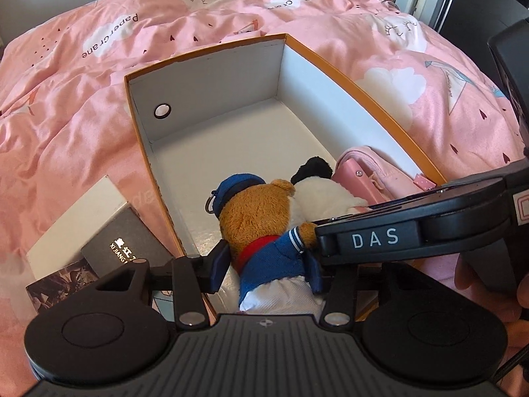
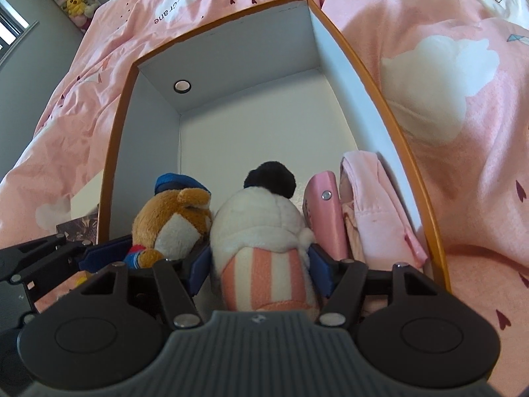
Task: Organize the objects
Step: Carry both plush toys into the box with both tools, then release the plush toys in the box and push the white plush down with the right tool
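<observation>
Item, left claw (image 1: pixel 267 264): blue pads either side of the brown bear plush (image 1: pixel 261 228), at its blue jacket; whether they pressed or merely flanked it, I could not tell.

Item, right claw (image 2: pixel 259 264): pads flanking the white plush (image 2: pixel 261 231) at its pink-striped lower half; grip likewise not readable.

Both toys stood side by side, touching, at the near end of the orange-rimmed box (image 1: pixel 330 66), which lay on the pink bed cover (image 1: pixel 99 49). Beside the white plush, against the right wall: a pink case (image 2: pixel 325 218), then pink cloth (image 2: pixel 373 205). The far half of the box floor was bare.

Outside the box, by its left wall: a dark lettered carton (image 1: pixel 125 241) on a white one (image 1: pixel 82 218).

Judgement on the step, setting both toys down: I ought to spread each claw fully before lifting, draw straight up so no pad snagged fur or jacket, and keep the toys snug to the near end, saving the far half for the cartons.
</observation>
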`<control>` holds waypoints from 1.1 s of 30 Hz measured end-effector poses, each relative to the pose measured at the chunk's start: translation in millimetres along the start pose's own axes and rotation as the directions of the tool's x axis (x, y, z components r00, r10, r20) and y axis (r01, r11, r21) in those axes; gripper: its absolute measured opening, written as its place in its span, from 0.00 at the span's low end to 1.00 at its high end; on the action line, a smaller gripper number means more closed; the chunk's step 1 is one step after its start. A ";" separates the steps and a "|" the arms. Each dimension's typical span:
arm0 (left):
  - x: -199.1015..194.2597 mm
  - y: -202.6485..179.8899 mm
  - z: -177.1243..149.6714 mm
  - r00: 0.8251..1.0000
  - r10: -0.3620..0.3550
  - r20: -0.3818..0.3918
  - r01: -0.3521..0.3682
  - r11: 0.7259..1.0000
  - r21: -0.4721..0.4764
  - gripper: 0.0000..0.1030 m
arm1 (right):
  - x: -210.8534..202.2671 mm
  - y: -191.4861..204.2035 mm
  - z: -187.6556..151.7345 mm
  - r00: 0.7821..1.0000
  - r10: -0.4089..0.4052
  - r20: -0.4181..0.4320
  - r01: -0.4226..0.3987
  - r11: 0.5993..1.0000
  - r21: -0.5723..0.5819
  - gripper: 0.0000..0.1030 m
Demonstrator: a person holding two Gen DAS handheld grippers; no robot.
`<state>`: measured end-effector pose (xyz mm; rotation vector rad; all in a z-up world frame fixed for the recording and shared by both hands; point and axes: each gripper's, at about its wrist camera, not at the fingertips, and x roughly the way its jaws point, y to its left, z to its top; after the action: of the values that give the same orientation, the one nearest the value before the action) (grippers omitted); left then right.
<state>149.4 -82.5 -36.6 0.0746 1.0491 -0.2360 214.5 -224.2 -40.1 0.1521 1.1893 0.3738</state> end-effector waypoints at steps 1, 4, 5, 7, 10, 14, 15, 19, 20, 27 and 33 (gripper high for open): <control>-0.5 0.7 -0.6 1.000 -0.010 0.003 0.010 1.000 0.005 0.58 | -1.0 -0.5 -0.1 1.000 0.001 -0.004 -0.001 1.000 -0.005 0.64; -2.3 4.3 -1.6 0.998 -0.056 0.008 0.056 0.998 0.019 0.62 | -5.0 -1.6 0.1 1.000 0.004 -0.012 -0.004 1.000 -0.020 0.63; -3.0 5.0 -1.9 0.998 -0.068 0.009 0.067 0.997 0.029 0.63 | -7.2 -1.9 -0.1 1.000 0.006 -0.015 -0.006 1.000 -0.029 0.63; -3.9 6.3 -1.3 0.995 -0.098 0.008 0.097 0.994 0.045 0.68 | -10.9 -1.5 0.3 1.000 0.007 -0.019 -0.008 0.998 -0.054 0.62; -5.7 11.3 -0.2 0.986 -0.169 -0.008 0.169 0.985 0.040 0.78 | -17.3 -1.3 1.8 1.000 0.016 -0.025 -0.018 0.996 -0.086 0.60; -11.4 17.6 0.4 0.977 -0.211 -0.012 0.211 0.977 0.019 0.80 | -20.8 -4.5 3.8 0.998 0.029 -0.049 -0.034 0.994 -0.104 0.51; -13.0 20.0 0.7 0.976 -0.219 -0.010 0.219 0.976 0.014 0.76 | -20.8 -5.0 4.0 0.998 0.028 -0.053 -0.034 0.993 -0.110 0.50; -19.8 32.7 4.1 0.966 -0.259 -0.010 0.259 0.966 -0.002 0.63 | -21.4 -2.3 2.8 0.998 0.019 -0.057 -0.028 0.987 -0.157 0.46; -21.9 35.4 5.2 0.966 -0.259 -0.004 0.259 0.966 0.000 0.61 | -21.9 -0.9 2.5 0.998 0.013 -0.054 -0.022 0.985 -0.174 0.46; -26.8 35.4 16.1 0.969 -0.247 0.009 0.244 0.961 0.132 0.43 | -24.0 12.9 2.4 0.998 -0.022 -0.052 0.005 0.951 -0.309 0.41; -12.9 23.7 24.7 0.975 -0.220 -0.031 0.221 0.949 0.225 0.39 | -23.9 19.6 6.9 0.994 -0.049 -0.102 0.005 0.918 -0.397 0.38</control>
<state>169.7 -61.7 -14.3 0.1646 1.0326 -0.5596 209.2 -214.1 -10.6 -0.2405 1.1981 0.5972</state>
